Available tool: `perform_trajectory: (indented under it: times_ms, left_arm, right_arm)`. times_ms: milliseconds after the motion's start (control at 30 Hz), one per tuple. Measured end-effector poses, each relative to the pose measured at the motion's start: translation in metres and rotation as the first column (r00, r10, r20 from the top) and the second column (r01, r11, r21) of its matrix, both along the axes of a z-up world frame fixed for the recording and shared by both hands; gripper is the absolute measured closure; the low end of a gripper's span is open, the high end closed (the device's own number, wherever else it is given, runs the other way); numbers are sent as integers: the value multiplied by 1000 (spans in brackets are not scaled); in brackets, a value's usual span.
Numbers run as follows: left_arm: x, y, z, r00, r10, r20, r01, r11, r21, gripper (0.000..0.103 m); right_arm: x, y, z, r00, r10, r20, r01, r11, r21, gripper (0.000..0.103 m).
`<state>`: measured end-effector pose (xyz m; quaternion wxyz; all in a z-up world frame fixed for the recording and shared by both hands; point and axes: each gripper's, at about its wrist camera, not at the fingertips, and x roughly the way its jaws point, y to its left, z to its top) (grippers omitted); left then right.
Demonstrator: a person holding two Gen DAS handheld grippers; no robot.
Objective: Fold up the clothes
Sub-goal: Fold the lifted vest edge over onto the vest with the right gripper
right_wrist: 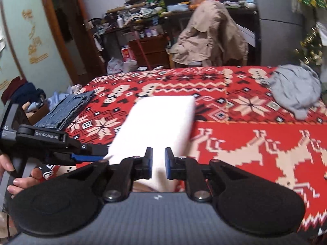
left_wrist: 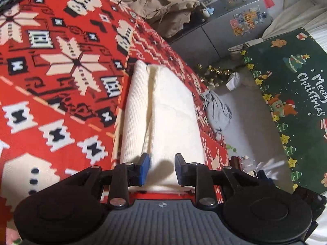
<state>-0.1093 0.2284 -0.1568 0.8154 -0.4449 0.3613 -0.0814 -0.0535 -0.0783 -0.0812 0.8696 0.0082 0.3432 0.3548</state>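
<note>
Left wrist: left gripper [left_wrist: 161, 168] fingers spread, pinching nothing; one folded white garment [left_wrist: 161, 110] runs ahead between them on red blanket [left_wrist: 61, 71]; bed edge right of fingers | Right wrist: right gripper [right_wrist: 158, 162] fingers narrowly parted; garment ahead; one folded jeans [right_wrist: 65, 110] left; one grey garment [right_wrist: 296, 89] far right; blanket bare right

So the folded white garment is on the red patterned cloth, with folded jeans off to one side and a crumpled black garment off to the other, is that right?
Not quite: the crumpled garment is grey, not black, as the right wrist view shows. The rest stands: the folded white garment lies on the red patterned cloth, with the folded jeans on the other side.
</note>
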Motion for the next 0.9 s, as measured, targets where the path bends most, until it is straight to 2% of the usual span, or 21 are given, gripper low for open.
perform_trajectory:
  times_ms: [100,200,267,367,467,533,600,700,733,767,833,900]
  left_arm:
    - [-6,0,1,1000,8,-13,-8,1000,-13,74]
    - [-14,2,3,1000,26,-17,-26,999,-20,73]
    - [-16,2,2,999,28,-23,-29,999,-23,71]
    - [-17,2,0,999,28,-37,-29,999,-28,70]
    - [-14,1,-3,998,44,-44,-45,998,-39,71]
    - [-12,-3,3,998,54,-32,-54,999,-5,87]
    - [-11,-7,10,998,56,-14,-56,998,31,93]
    - [-11,-10,20,996,81,25,-83,994,69,95]
    - [-12,-10,25,995,95,38,-98,991,86,96]
    - [-13,-10,31,993,106,54,-111,988,103,96]
    - [-18,-11,44,989,115,96,-128,983,133,96]
    - [-24,-13,55,985,119,125,-140,975,173,96]
  right_arm:
    - [1,-12,-6,999,-7,-41,9,999,38,86]
    - [-8,-9,-13,999,28,-17,-28,1000,-9,85]
    - [-15,-7,-17,999,53,-1,-53,998,-42,79]
    - [-28,8,-25,992,111,59,-101,983,-151,72]
    - [-37,28,-32,981,142,133,-105,963,-249,64]
    - [-41,41,-36,971,160,176,-101,948,-302,63]
    - [-42,53,-40,962,175,212,-95,935,-342,63]
    - [-42,64,-44,952,183,246,-78,921,-382,63]
    - [-43,67,-44,946,193,261,-77,914,-398,66]
    - [-44,69,-44,940,202,275,-75,909,-410,82]
    - [-47,72,-41,930,213,300,-76,909,-409,89]
    - [-49,73,-36,922,223,317,-86,915,-394,90]
